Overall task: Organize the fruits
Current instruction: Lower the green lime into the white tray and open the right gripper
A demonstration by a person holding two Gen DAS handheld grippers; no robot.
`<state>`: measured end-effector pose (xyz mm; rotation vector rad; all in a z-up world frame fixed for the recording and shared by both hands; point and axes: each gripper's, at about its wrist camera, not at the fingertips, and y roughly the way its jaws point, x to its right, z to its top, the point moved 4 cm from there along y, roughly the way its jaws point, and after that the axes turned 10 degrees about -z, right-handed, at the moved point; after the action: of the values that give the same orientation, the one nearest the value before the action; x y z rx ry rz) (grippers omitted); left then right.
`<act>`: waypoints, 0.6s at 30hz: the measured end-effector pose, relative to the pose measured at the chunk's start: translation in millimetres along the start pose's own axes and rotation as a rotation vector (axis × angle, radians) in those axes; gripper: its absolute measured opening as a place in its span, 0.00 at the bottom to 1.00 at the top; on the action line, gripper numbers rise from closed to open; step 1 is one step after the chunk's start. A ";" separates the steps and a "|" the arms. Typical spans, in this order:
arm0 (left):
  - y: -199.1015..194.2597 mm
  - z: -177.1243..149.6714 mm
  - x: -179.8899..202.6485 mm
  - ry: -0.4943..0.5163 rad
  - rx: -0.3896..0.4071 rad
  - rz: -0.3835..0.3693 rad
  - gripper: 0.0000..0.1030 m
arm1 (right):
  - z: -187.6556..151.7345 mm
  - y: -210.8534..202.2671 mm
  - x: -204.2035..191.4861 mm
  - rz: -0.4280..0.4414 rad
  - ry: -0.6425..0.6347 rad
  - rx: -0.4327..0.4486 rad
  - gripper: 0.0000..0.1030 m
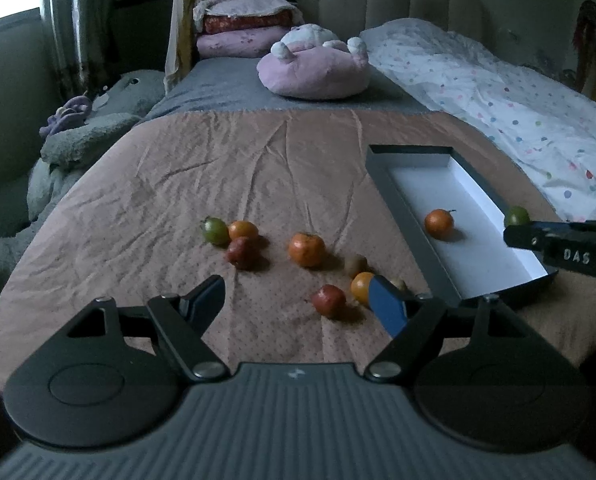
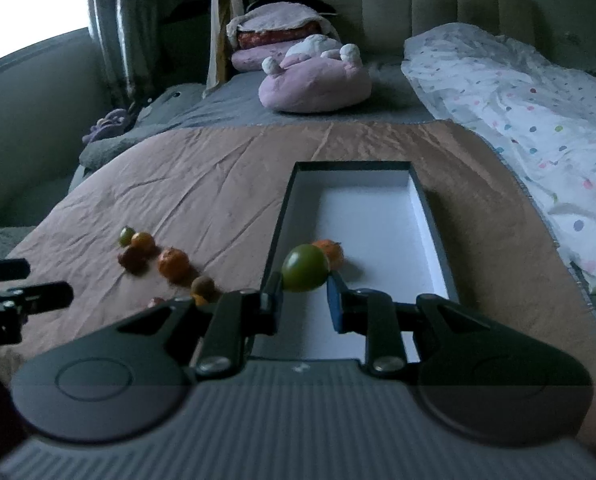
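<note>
My right gripper (image 2: 305, 294) is shut on a green fruit (image 2: 305, 268), held above the near end of a long dark box with a white floor (image 2: 382, 216). One orange fruit (image 2: 332, 252) lies inside that box. In the left wrist view the box (image 1: 470, 240) is at the right, with the orange fruit (image 1: 439, 223) in it and the green fruit (image 1: 517, 216) at the tip of the right gripper (image 1: 516, 232). My left gripper (image 1: 298, 298) stands open above the brown bedspread. Loose fruits lie ahead of it: a green one (image 1: 215, 231), oranges (image 1: 307, 249), dark red ones (image 1: 329, 301).
The brown spread (image 1: 218, 168) covers the bed's near part. Behind it lie a pink plush cushion (image 1: 314, 68), stacked pillows (image 1: 242, 24) and a polka-dot duvet (image 1: 518, 112) along the right. A grey plush toy (image 1: 86, 140) lies at the left edge.
</note>
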<state>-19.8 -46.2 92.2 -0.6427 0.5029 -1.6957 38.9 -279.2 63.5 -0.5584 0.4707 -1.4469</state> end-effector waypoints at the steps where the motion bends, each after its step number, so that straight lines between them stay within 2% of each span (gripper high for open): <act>1: 0.7 -1.0 1.5 0.002 -0.002 -0.001 0.80 | -2.3 2.4 1.1 -0.003 -0.001 -0.006 0.26; 9: 6.0 -4.8 7.1 0.018 -0.018 -0.012 0.80 | -6.0 25.3 22.1 -0.060 0.067 -0.057 0.26; 18: 7.6 -7.8 9.7 0.041 -0.016 -0.025 0.81 | -7.9 50.1 22.8 -0.064 0.036 -0.093 0.26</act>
<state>-20.7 -57.3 82.9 -0.6290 0.5405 -1.7328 75.2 -300.6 27.2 -0.6274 0.5555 -1.5041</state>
